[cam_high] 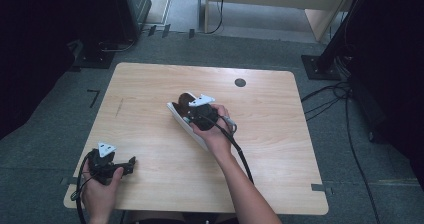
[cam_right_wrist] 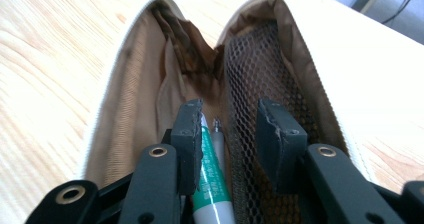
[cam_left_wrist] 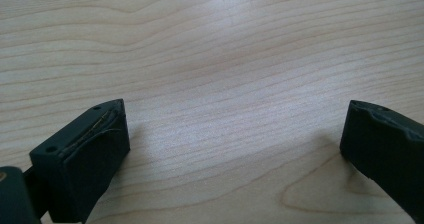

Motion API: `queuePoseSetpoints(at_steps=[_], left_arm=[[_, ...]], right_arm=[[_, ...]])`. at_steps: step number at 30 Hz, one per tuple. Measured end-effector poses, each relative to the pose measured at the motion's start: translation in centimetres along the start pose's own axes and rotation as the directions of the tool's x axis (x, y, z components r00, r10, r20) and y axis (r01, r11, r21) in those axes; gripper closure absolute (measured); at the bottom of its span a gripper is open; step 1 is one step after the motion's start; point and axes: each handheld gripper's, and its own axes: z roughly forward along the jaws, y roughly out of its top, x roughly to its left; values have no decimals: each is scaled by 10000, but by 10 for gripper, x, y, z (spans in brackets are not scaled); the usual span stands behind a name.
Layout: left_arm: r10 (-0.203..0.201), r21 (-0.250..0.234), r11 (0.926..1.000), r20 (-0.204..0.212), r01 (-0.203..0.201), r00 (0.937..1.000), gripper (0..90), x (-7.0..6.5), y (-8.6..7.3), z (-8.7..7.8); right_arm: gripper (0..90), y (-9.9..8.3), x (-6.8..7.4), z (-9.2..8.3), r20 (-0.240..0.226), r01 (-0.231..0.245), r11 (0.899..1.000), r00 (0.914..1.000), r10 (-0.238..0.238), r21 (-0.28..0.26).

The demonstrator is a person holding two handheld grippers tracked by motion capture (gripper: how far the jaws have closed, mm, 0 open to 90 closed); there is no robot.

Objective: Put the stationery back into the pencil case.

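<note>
A white zip pouch [cam_high: 186, 126] lies open on the middle of the wooden table [cam_high: 280, 134]. My right gripper [cam_high: 192, 109] points down into its mouth. In the right gripper view the pouch [cam_right_wrist: 125, 89] shows a tan lining and a black mesh pocket [cam_right_wrist: 255, 59]. My right gripper [cam_right_wrist: 230, 121] is open inside it. A pen [cam_right_wrist: 212, 184] with a green and white barrel lies in the pouch against the left pad, with a clear gap to the other pad. My left gripper [cam_high: 131, 165] rests near the table's front left corner. Its jaws [cam_left_wrist: 235, 134] are spread wide over bare wood.
A dark round grommet [cam_high: 240, 82] sits near the table's far edge. Cables [cam_high: 345, 114] trail on the grey floor to the right. Black stand bases [cam_high: 320, 66] stand beyond the table's far corners.
</note>
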Motion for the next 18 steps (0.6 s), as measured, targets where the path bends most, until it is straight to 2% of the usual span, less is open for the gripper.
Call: queuePoseSetpoints(at_steps=[10, 18], left_arm=[[3, 4, 10000, 6, -3, 10000, 0, 0, 0, 0], [4, 3, 10000, -1, -4, 10000, 0, 0, 0, 0]], right_arm=[[675, 3, 1, -30, -671, -198, 9950, 9977, 132, -977], [715, 3, 0, -54, -1148, -451, 9861, 9930, 268, -1600]])
